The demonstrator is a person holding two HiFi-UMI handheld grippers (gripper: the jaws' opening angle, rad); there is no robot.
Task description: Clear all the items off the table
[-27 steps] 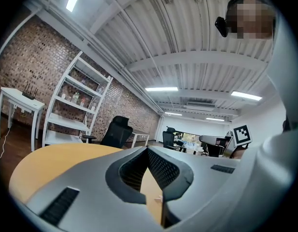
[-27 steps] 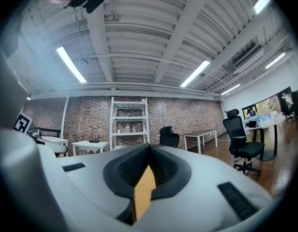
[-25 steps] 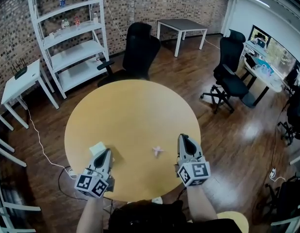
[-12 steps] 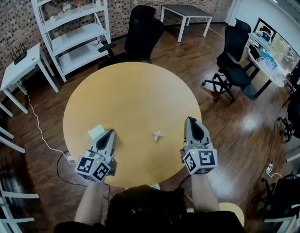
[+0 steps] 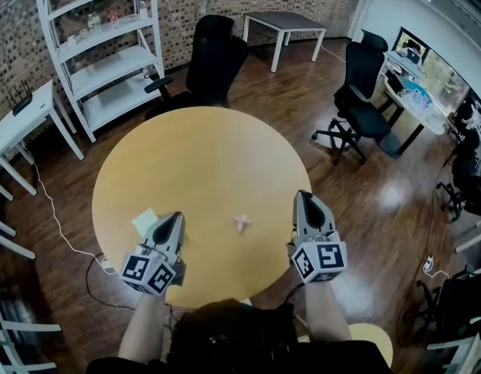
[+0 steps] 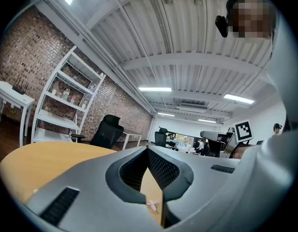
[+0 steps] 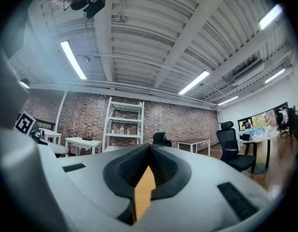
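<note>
1. The left gripper [image 5: 172, 221] and the right gripper [image 5: 305, 199] are both closed tight and empty, over the near edge of the round table [image 5: 193, 154].
2. A pale block [image 5: 144, 220] lies just left of the left gripper, and a pink scrap [image 5: 242, 222] lies between the two.
3. Both likely weigh little. The scrap looks flimsy, so pinch its middle gently.

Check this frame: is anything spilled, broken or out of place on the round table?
Nothing stands out. The round table holds only a small pink scrap toward its near side and a pale block beside the left claw. No spill or damage shows. Both things are too small to identify.
</note>
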